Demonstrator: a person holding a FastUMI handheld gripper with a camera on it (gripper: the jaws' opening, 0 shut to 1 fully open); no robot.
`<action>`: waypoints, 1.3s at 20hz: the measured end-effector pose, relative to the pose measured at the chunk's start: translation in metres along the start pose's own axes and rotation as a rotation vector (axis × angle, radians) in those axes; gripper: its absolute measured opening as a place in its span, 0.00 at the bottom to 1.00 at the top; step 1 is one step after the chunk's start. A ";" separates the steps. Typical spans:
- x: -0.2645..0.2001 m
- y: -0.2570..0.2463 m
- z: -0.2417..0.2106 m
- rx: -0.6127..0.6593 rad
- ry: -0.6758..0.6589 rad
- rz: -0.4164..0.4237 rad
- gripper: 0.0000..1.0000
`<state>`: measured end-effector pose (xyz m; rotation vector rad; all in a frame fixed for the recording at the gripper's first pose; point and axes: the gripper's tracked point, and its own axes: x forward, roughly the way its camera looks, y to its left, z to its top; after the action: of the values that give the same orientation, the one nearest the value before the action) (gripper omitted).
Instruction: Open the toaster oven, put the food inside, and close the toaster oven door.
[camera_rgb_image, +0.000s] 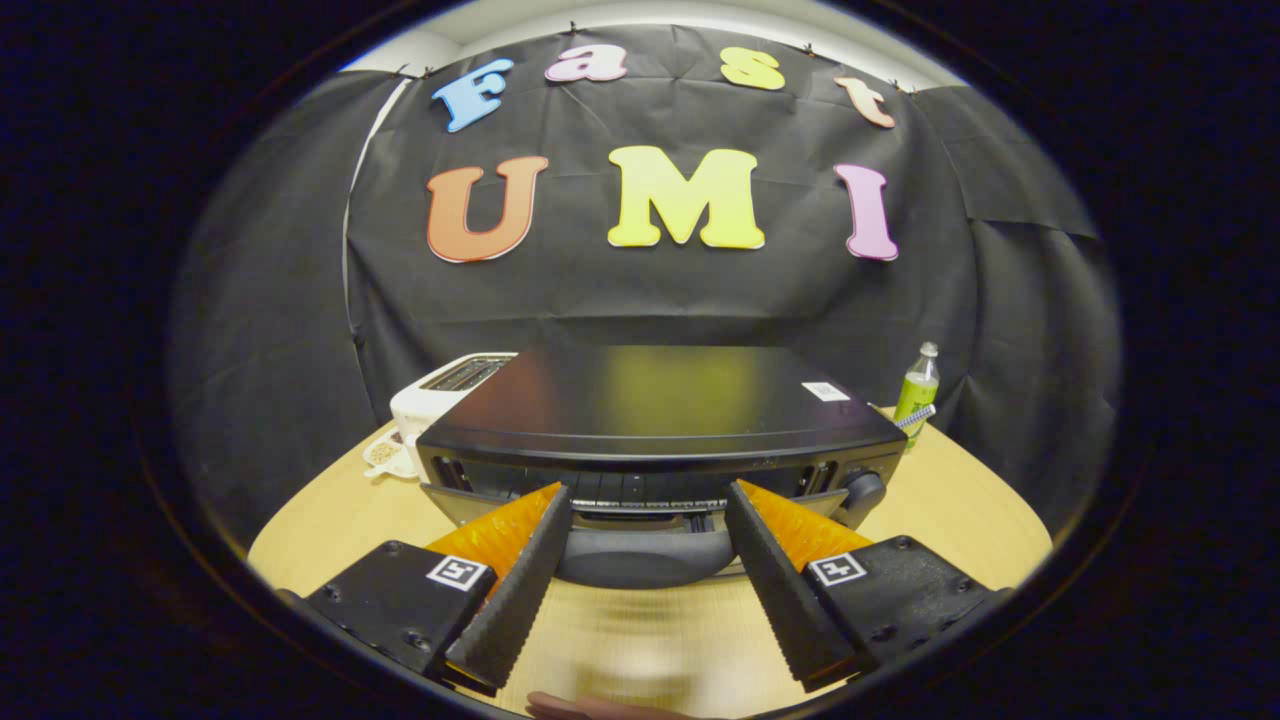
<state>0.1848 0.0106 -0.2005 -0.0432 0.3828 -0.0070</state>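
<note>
So your gripper (648, 505) has its fingers spread wide and holding nothing, one either side of the toaster oven door's handle (645, 558), and the door (640, 500) looks slightly tipped out, so opening seems barely begun. Loading the food and closing remain. Beyond the fingers, the toaster oven (655, 410) sits mid-table (960, 500), front toward you, long axis running side to side.

The gripper (648, 510) has two long wedge-shaped fingers (515, 590) with ribbed inner faces, mounted on black screwed blocks bearing square black-and-white markers
</note>
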 end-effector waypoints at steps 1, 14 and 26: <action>-0.006 0.000 -0.005 0.000 0.024 0.001 1.00; -0.034 -0.003 -0.061 -0.093 0.181 -0.017 1.00; -0.039 -0.006 -0.128 -0.036 0.462 -0.018 1.00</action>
<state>0.1012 0.0004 -0.3042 -0.0812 0.8446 -0.0284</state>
